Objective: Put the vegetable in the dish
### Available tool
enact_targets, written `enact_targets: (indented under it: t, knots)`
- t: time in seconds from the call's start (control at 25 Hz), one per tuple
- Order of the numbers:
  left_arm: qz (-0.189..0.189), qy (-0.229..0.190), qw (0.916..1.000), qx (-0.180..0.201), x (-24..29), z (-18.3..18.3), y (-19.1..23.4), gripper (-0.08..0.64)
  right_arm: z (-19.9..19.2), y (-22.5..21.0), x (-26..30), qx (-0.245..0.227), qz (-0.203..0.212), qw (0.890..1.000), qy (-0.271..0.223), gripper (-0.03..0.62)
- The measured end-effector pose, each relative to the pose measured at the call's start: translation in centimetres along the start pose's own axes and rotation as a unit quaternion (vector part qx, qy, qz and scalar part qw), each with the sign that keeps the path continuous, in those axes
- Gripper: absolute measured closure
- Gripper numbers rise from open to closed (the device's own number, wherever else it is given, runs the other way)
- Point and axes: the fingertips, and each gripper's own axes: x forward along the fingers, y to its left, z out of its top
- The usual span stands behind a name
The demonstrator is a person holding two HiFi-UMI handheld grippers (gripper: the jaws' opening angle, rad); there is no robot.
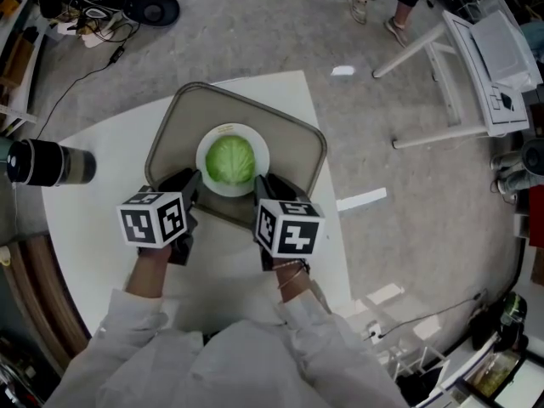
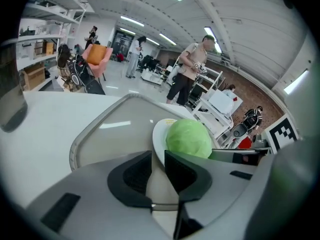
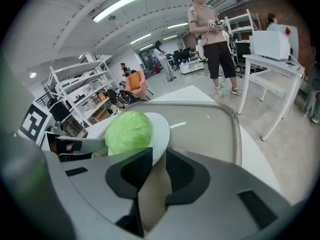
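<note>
cabbage (image 1: 229, 161) on dish (image 1: 263, 160), whole overhead, partly behind jaws in gripper views

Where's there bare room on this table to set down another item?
Free: the table left of the tray, up to the dark cylinder; the tray floor beyond the dish. Crowded: the tray's near edge, where the left claw and right claw flank the dish holding the cabbage.

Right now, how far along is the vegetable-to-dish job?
Done: the cabbage sits in the white dish on the tray. In hand: nothing; the left gripper and right gripper flank the dish, jaws apart and empty. Left: likely only backing the grippers away.
</note>
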Motion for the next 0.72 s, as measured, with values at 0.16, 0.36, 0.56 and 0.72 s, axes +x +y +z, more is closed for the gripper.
enact_targets:
  t: [0.16,0.36,0.56,0.72]
  knots:
    - [-0.007,-0.01,0.9999,0.002,-1.6,0.0,-0.4,0.492,0.6,1.0,-1.8,0.008,0.014,0.999,-0.034,0.514]
    - [-0.031,-0.041,0.9987,0.001,-4.7,0.3,-2.2,0.492,1.7,3.2,-5.2,0.006,0.035,0.995,-0.097,0.514]
    - [-0.076,-0.079,0.994,0.003,-9.3,0.9,-4.3,0.492,3.0,7.5,-10.6,0.004,0.092,0.977,-0.193,0.515]
    - [-0.106,-0.112,0.9878,0.024,-13.4,1.0,-5.9,0.499,2.0,10.6,-14.1,-0.01,0.112,0.969,-0.219,0.517]
